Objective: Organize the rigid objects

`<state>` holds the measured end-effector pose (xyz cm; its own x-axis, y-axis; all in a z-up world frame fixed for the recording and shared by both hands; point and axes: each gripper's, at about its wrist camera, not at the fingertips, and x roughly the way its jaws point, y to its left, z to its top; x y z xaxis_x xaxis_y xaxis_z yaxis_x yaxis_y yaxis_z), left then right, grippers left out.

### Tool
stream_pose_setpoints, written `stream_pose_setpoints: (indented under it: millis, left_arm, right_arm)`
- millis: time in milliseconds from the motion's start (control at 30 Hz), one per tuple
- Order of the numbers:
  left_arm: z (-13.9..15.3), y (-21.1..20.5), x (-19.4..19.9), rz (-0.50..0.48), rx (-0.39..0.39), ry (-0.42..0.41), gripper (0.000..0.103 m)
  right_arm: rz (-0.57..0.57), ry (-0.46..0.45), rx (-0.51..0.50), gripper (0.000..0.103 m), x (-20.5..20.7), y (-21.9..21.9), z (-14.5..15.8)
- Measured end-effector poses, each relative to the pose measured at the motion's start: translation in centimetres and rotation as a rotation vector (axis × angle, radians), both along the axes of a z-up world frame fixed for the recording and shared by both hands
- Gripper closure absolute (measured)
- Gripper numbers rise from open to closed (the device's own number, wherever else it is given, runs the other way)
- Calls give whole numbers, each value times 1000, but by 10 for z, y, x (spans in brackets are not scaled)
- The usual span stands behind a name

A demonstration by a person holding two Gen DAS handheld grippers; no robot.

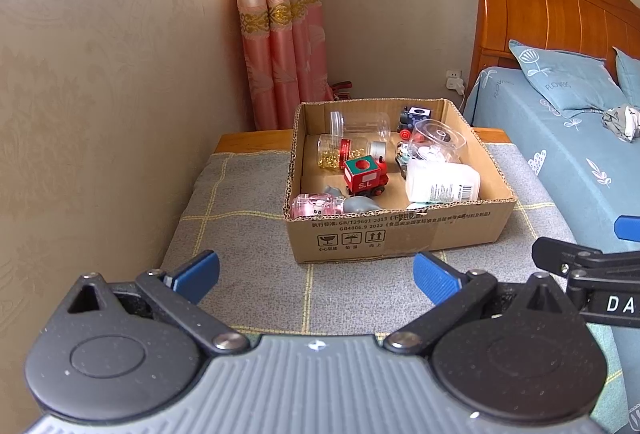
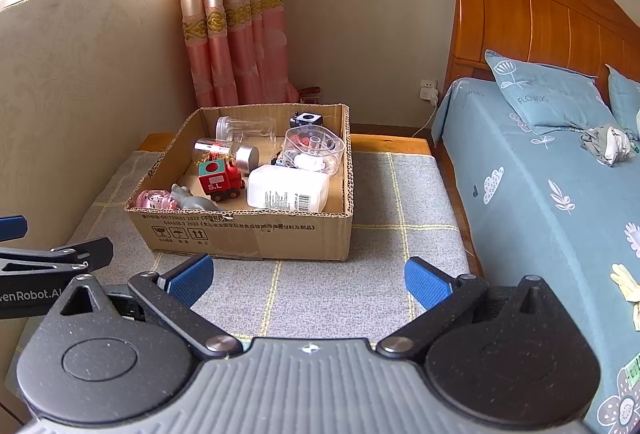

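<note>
Both claws hung back from the cardboard box [image 1: 396, 234], fingers spread wide and holding nothing: the left claw [image 1: 316, 276] and the right claw [image 2: 308, 280] each had the box at about twelve o'clock across the grey checked surface [image 2: 320, 290]. Everything rigid lay inside it: the red toy train [image 1: 366, 176], the white bottle [image 2: 288, 190], clear jars, a pink bottle at the box's seven o'clock corner. That fitted either sorting about to start from a jumbled box, or all gathered already; I couldn't tell which.
</note>
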<state>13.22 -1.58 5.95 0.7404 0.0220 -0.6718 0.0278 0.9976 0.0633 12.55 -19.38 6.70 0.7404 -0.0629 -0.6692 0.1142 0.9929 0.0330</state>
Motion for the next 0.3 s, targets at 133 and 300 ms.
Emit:
stream_pose_setpoints:
  millis: [133, 300]
  left_arm:
    - [0, 0, 0, -1, 0, 0, 1]
    - [0, 0, 0, -1, -2, 0, 1]
  right_arm:
    - [1, -1, 1, 0, 0, 0, 0]
    - [1, -1, 0, 0, 0, 0, 1]
